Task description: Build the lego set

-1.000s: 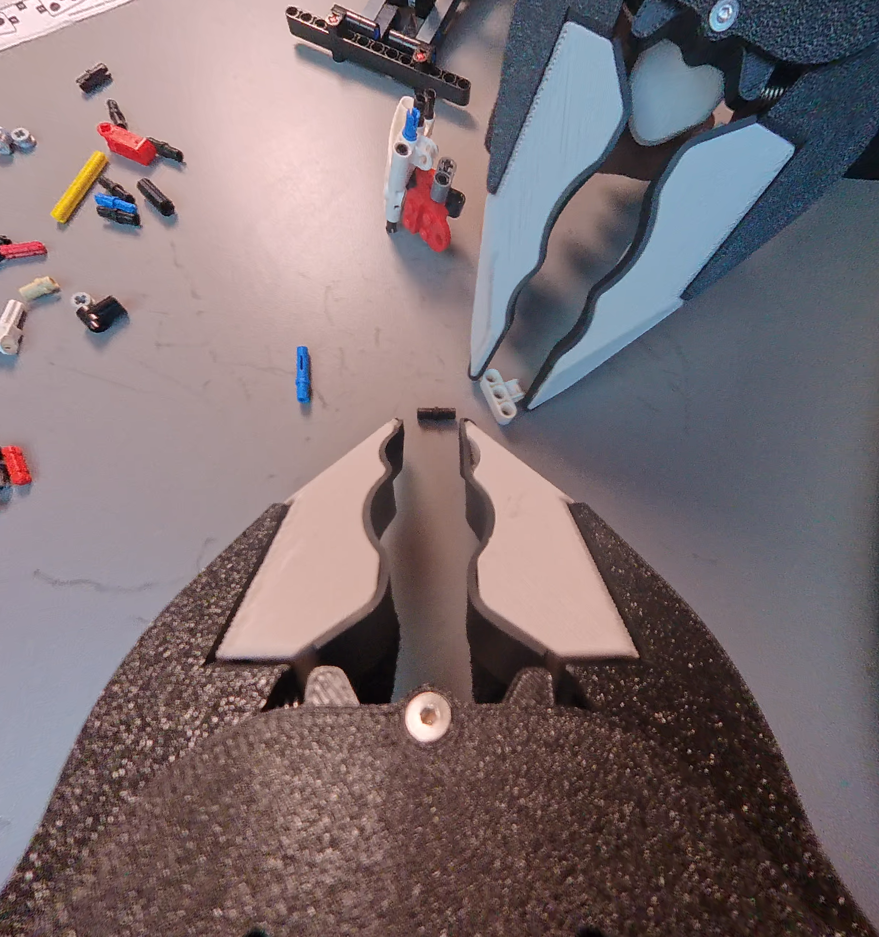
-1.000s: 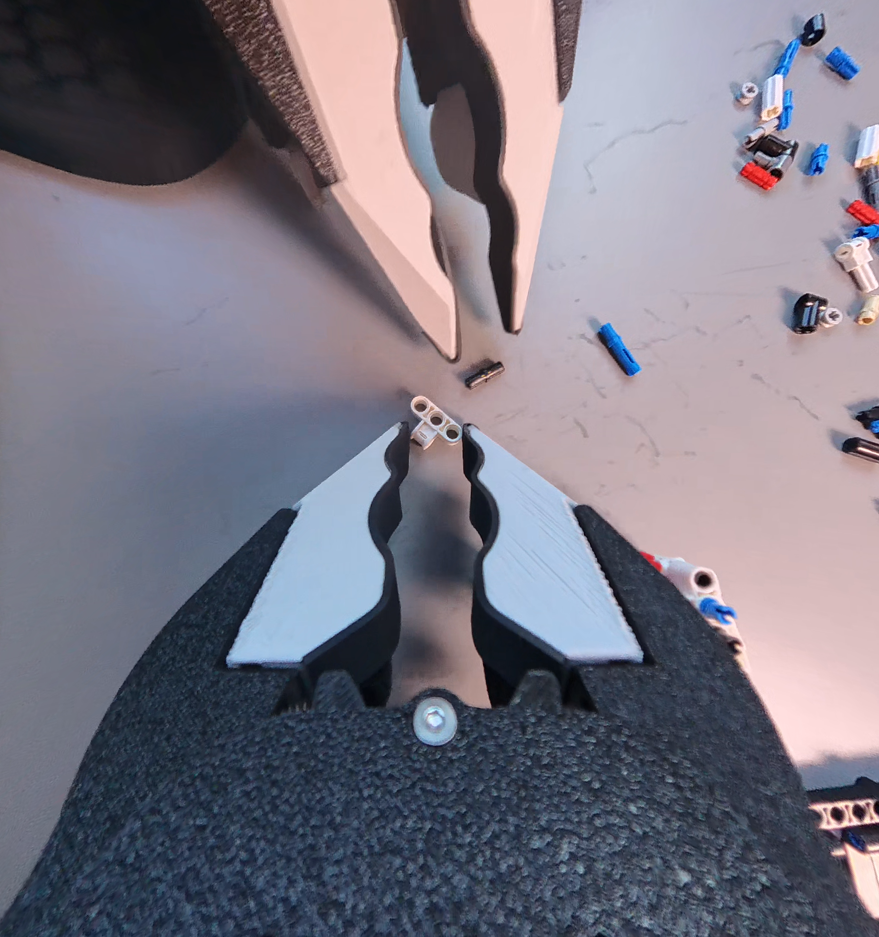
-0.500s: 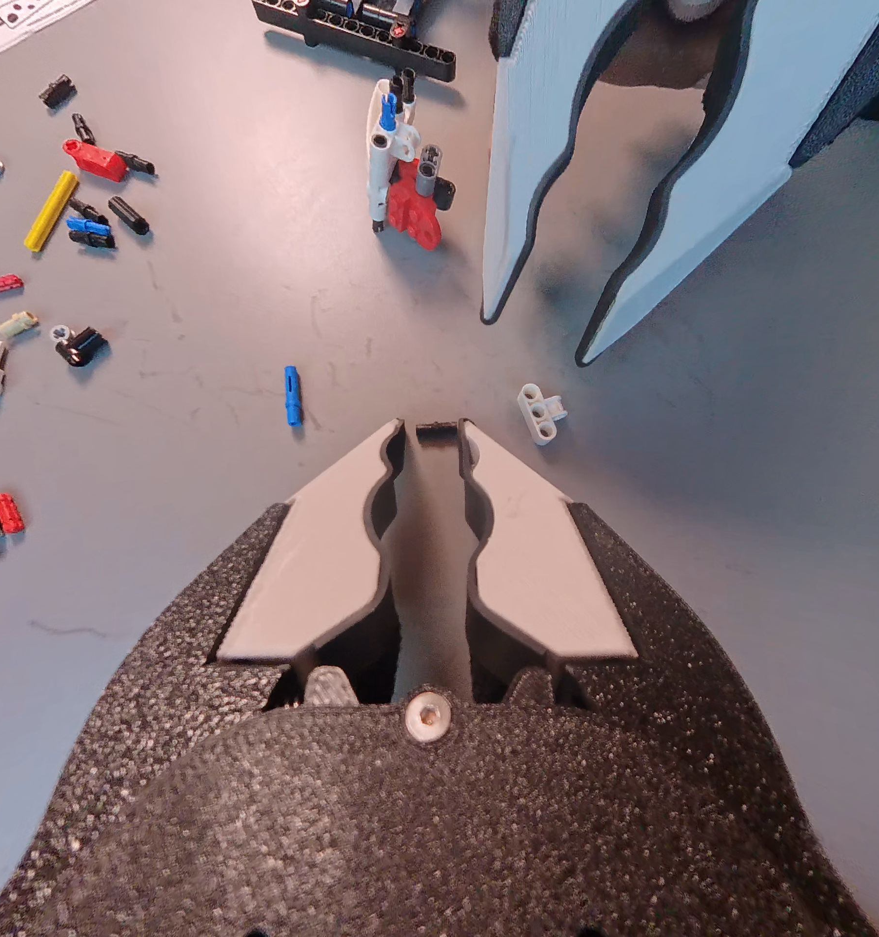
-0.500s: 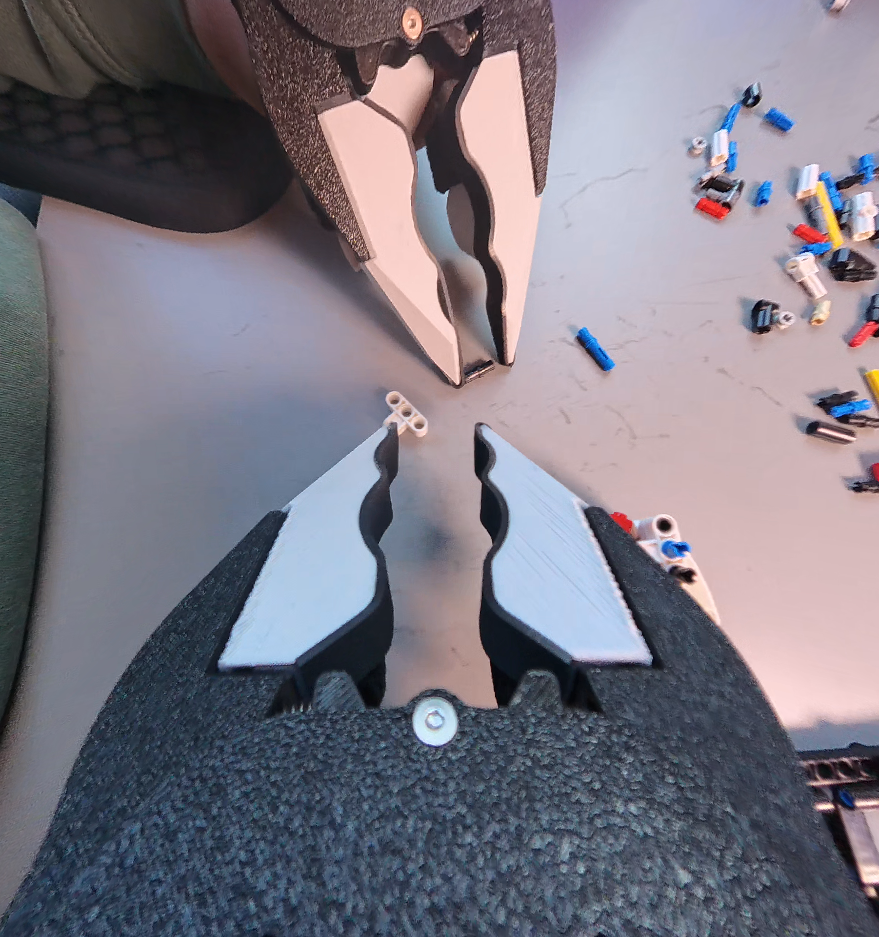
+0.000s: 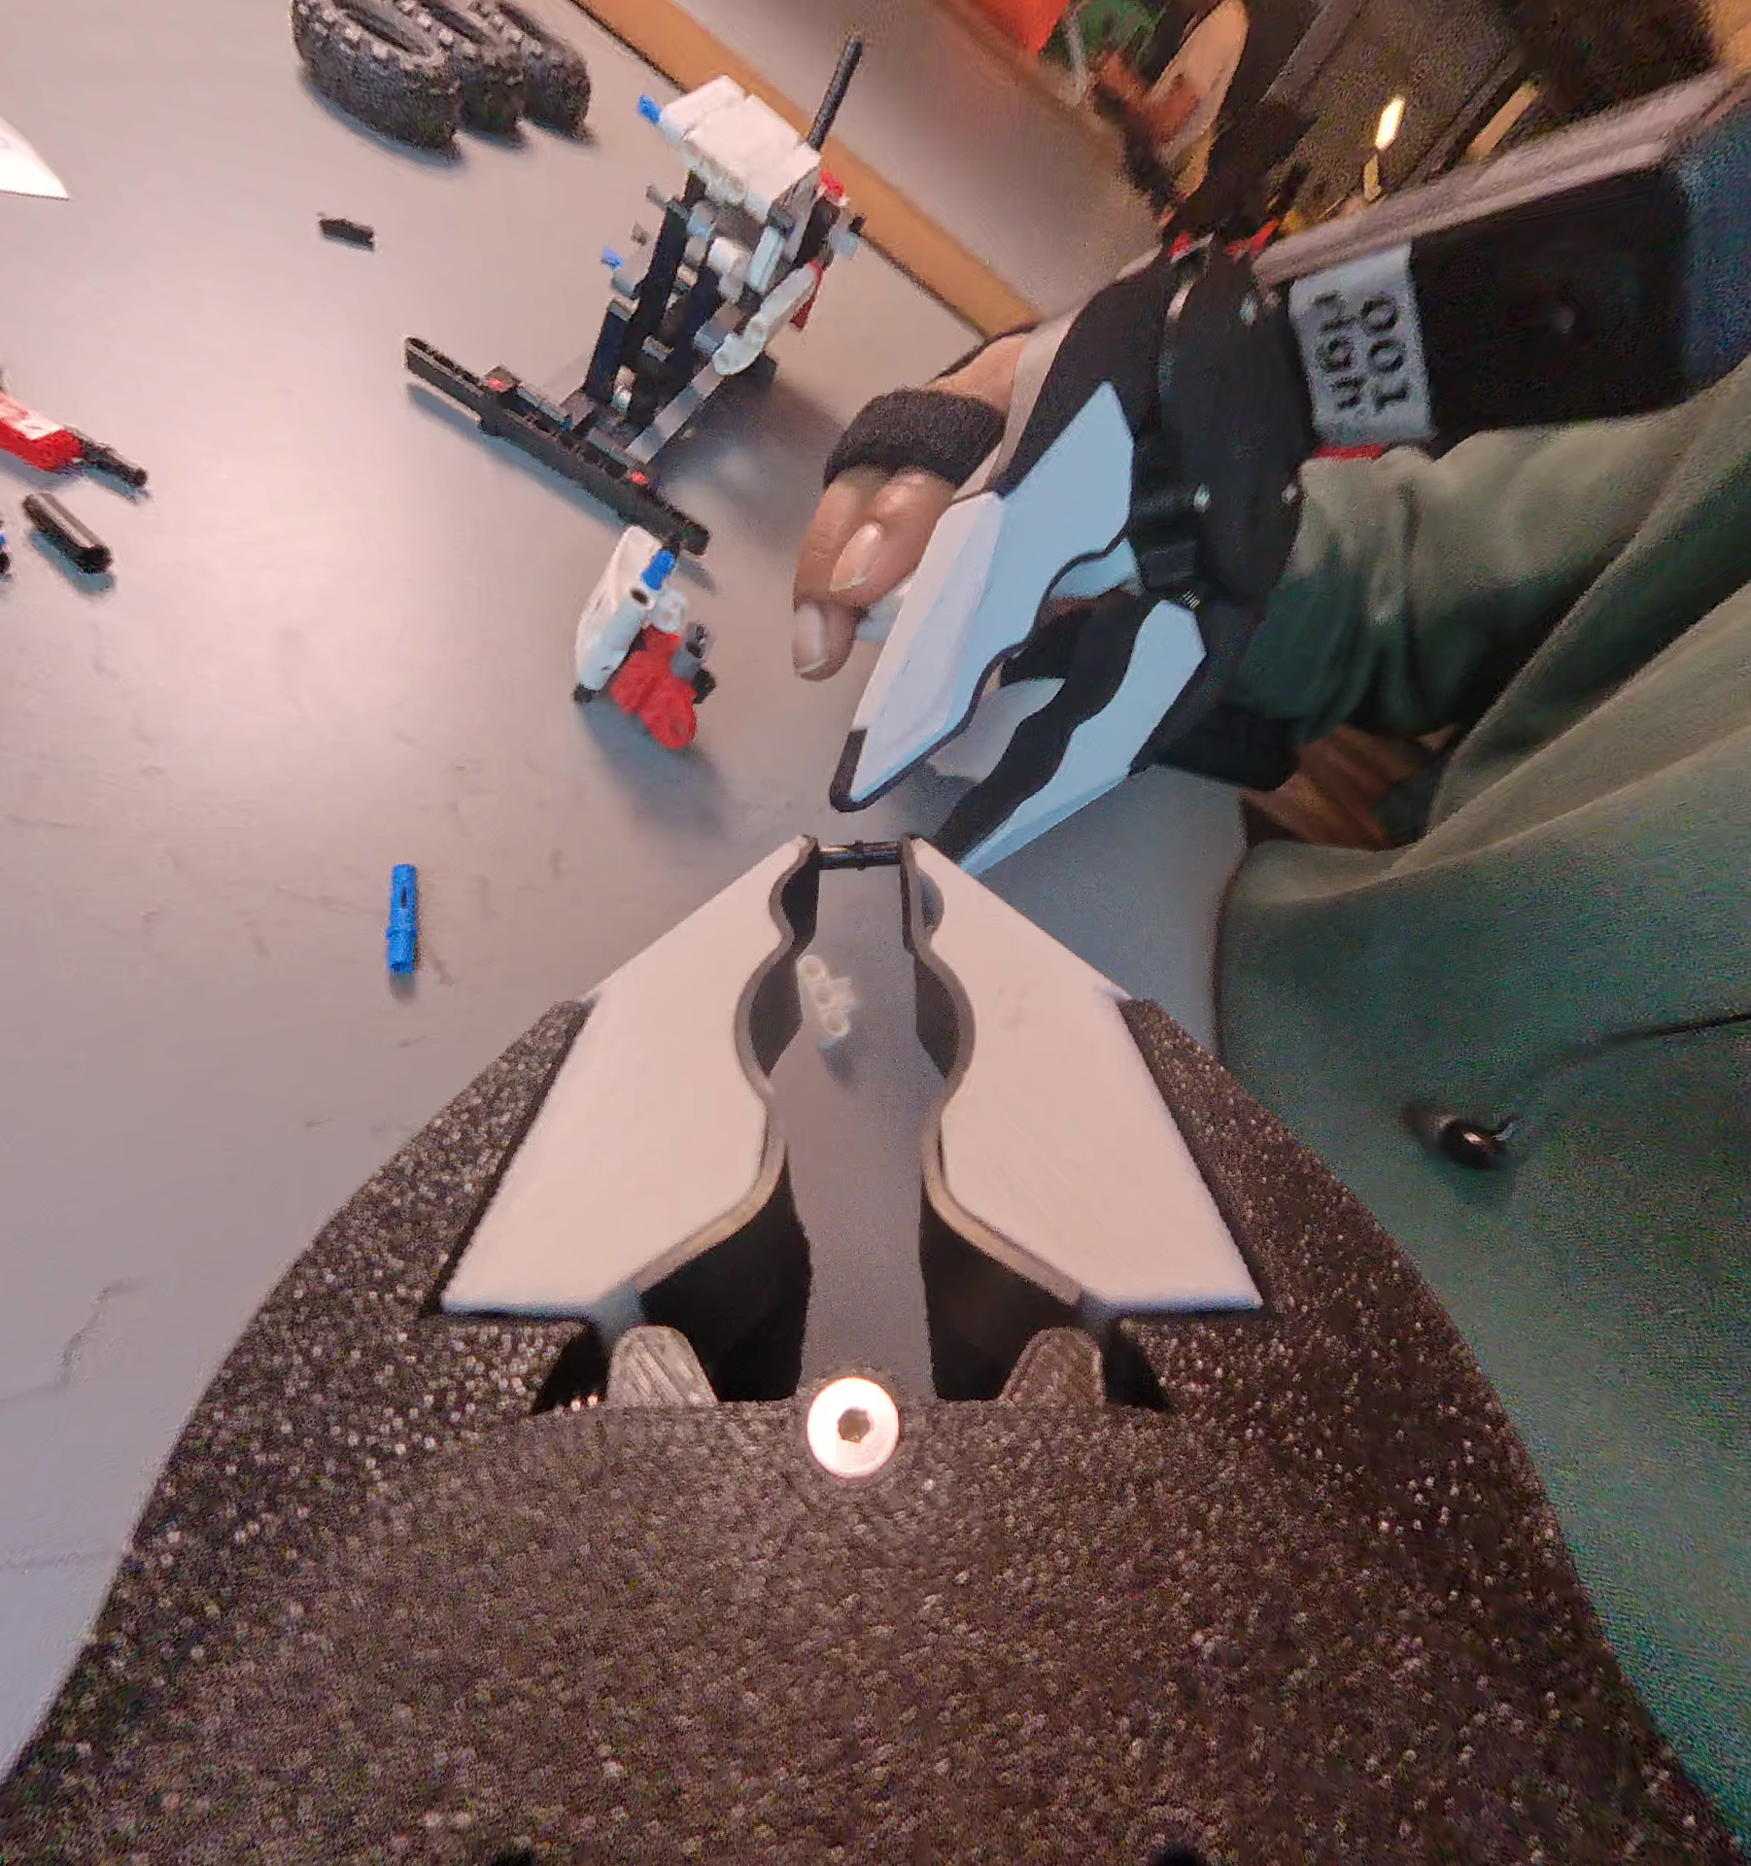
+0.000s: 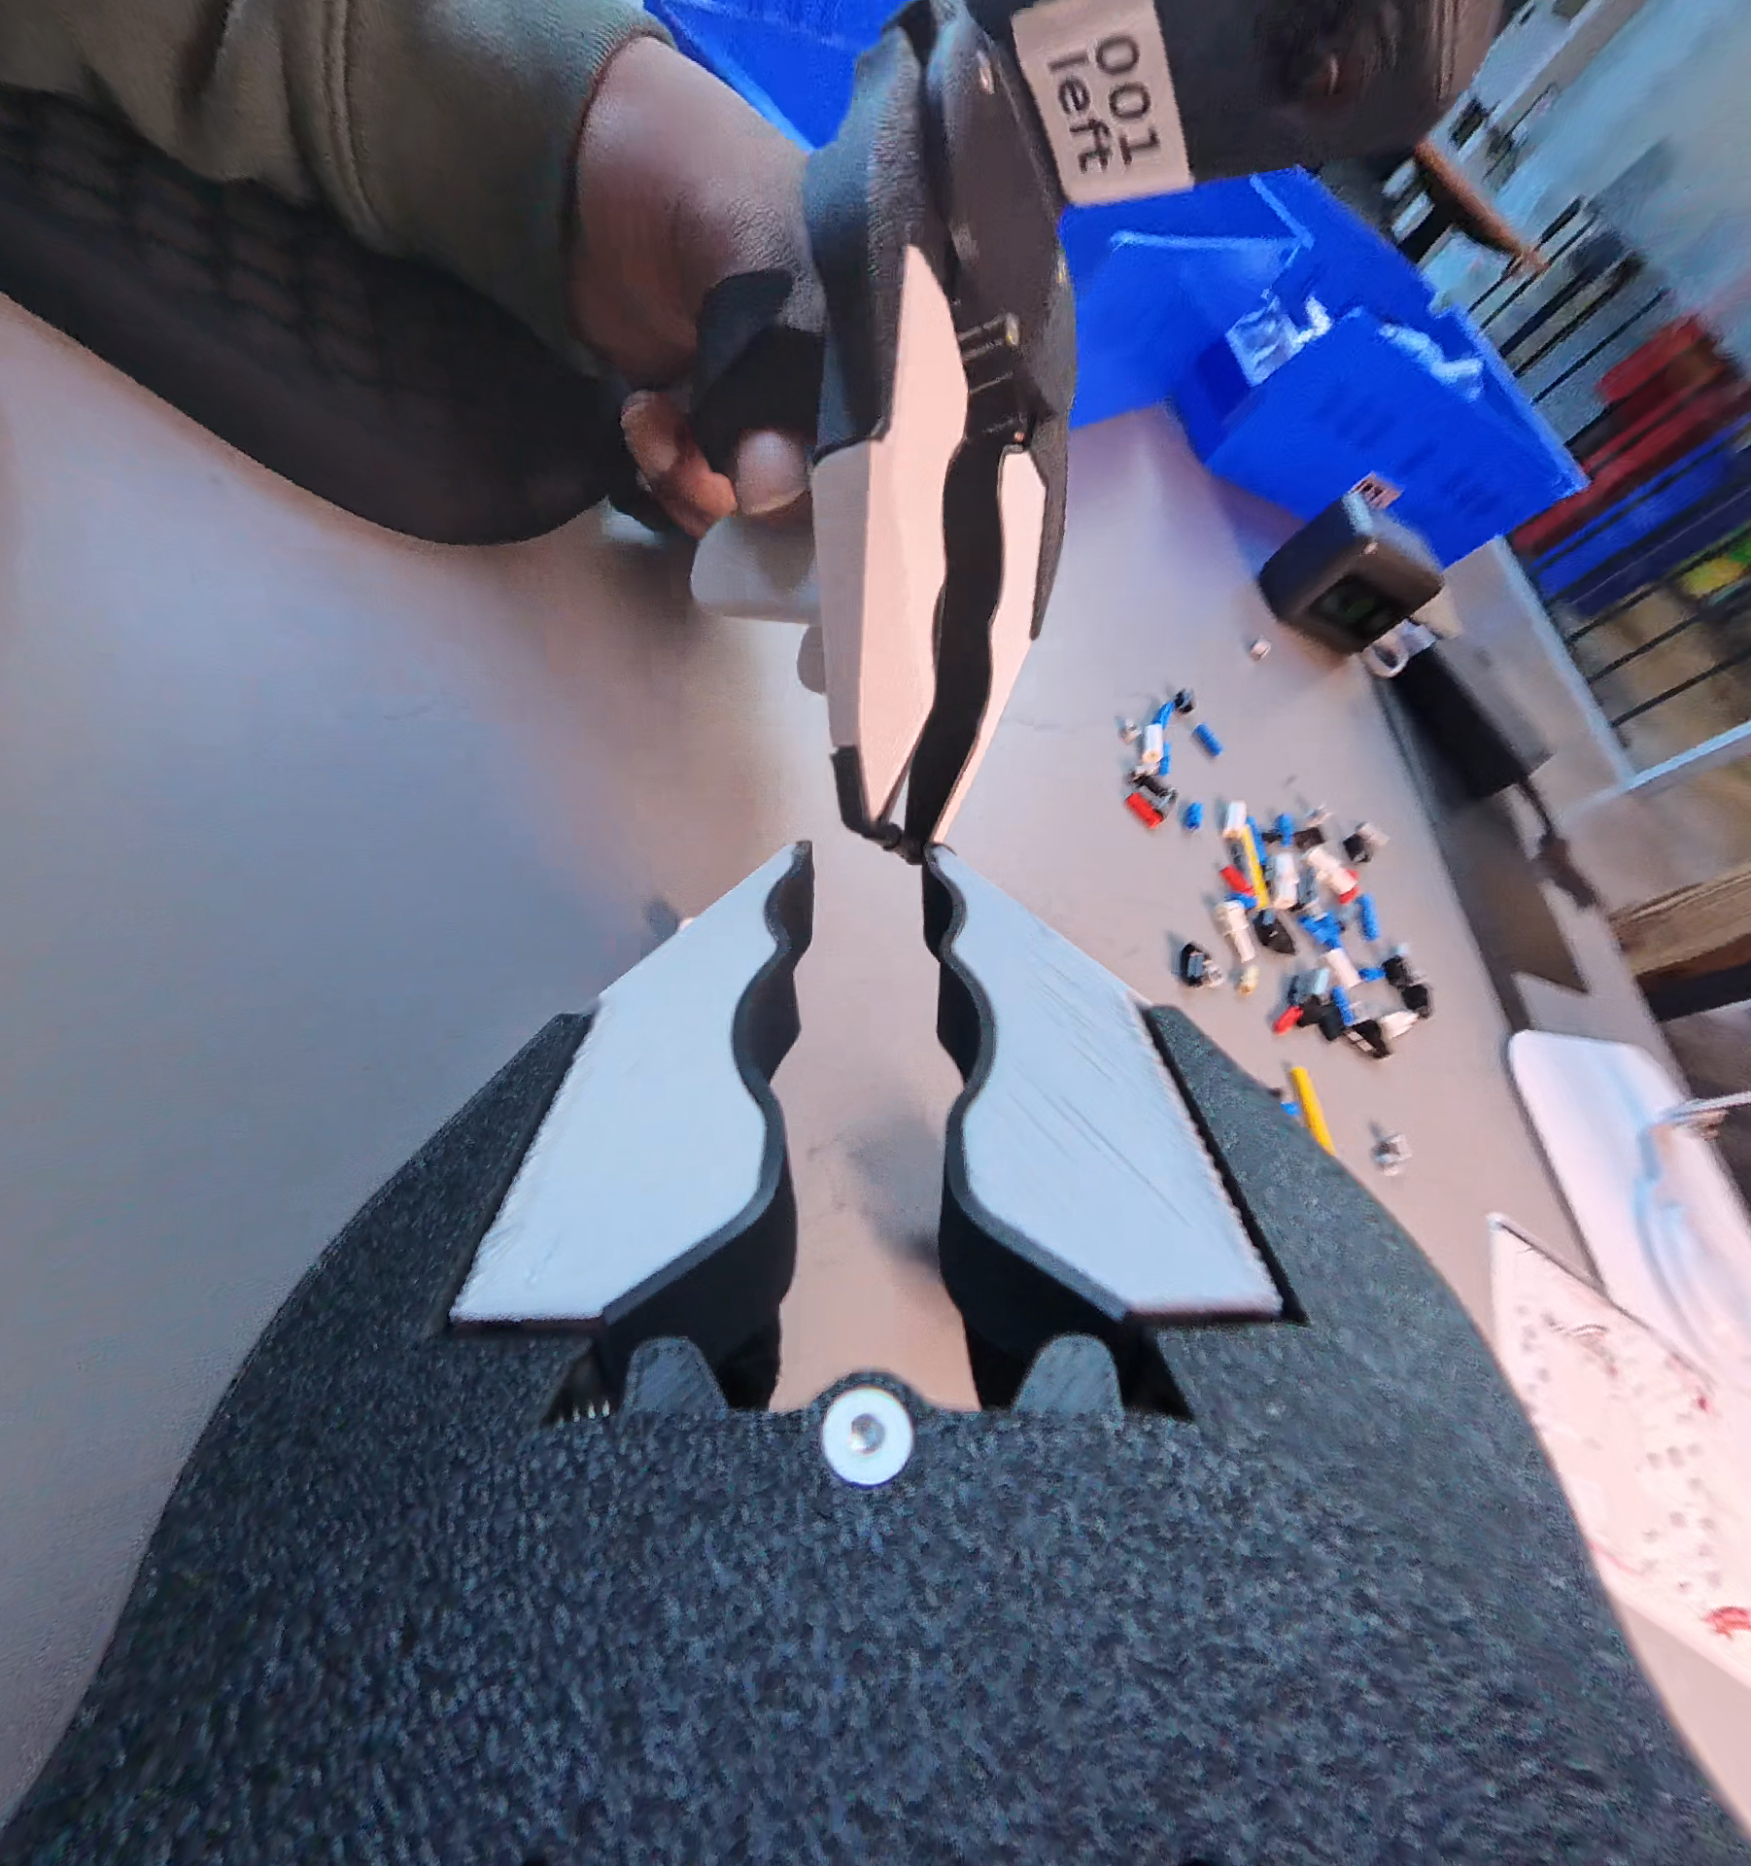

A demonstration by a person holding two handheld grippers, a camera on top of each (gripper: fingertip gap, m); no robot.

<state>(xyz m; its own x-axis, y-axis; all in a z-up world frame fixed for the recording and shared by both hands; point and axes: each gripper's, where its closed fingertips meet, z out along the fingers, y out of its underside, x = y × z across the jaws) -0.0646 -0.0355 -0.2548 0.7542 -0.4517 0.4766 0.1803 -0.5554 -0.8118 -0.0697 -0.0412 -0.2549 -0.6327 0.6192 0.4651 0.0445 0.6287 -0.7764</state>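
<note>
Left gripper [image 5: 856,856]: a small black pin [image 5: 856,854] is clamped crosswise between the fingertips, jaws narrowed onto it and lifted off the grey table [image 5: 195,757]. A small white connector [image 5: 826,995] is seen through the gap between the fingers, lying on the table below (slightly blurred). Left of the fingertips a blue pin [image 5: 402,917] lies alone. Just beyond the tips, to the right, the right gripper [image 5: 937,823] is held by a hand [image 5: 877,545] in a green sleeve.

Farther ahead and left of the tips, a white-and-red sub-assembly [image 5: 639,646] stands on the table. Past it is the partly built black-and-white model [image 5: 700,303], then black tyres [image 5: 437,50] at the far edge. Loose red, blue and black parts [image 5: 23,485] are scattered far left.

Right gripper [image 6: 866,858]: fingers parted a moderate way, nothing seen between them. The pin [image 6: 892,836] is seen right in front of the tips, pinched by the left gripper [image 6: 887,828], which points down toward them. Off to the right of the fingers lies a pile of loose parts [image 6: 1285,909]. Farther right, a blue bin [image 6: 1306,333] and a small black device [image 6: 1351,586] are seen (background blurred).
</note>
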